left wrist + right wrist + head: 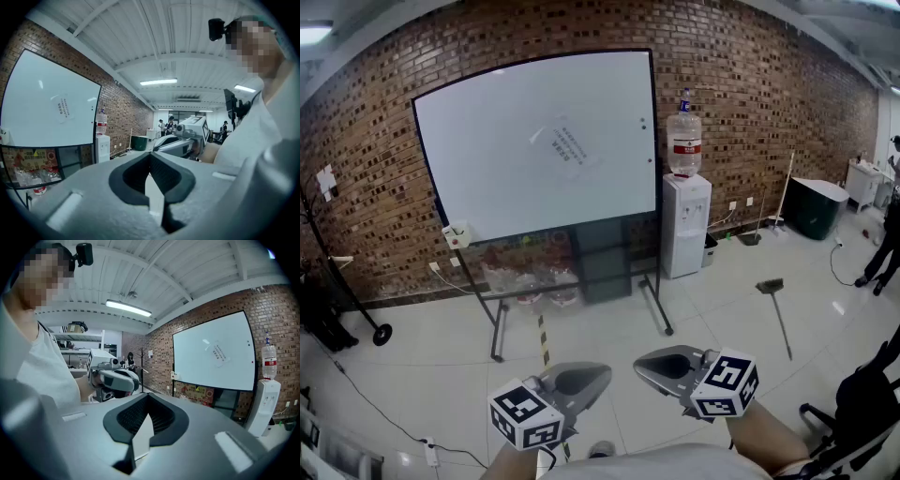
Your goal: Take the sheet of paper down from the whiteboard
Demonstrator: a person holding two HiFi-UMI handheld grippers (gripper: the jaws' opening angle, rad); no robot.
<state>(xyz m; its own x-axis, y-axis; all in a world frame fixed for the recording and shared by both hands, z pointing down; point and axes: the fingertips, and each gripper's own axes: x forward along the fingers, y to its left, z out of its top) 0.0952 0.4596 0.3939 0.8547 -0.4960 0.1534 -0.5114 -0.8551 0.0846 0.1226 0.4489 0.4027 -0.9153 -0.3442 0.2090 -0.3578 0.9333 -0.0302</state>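
A white sheet of paper with dark print [567,146] hangs tilted near the middle of a wheeled whiteboard [487,187] that stands against the brick wall, far from me. The same paper [63,108] shows small in the left gripper view, and the paper [219,353] in the right gripper view. My left gripper [600,373] and right gripper [639,364] are held low and close to my body, tips turned toward each other. Both are shut with nothing between the jaws. The left gripper [150,153] and right gripper [148,395] each see the other.
A water dispenser [685,225] with a bottle stands right of the board. A broom [776,311] lies on the white tile floor at right, a green bin [814,208] beyond it. A coat stand [342,291] is at left. People stand in the distance.
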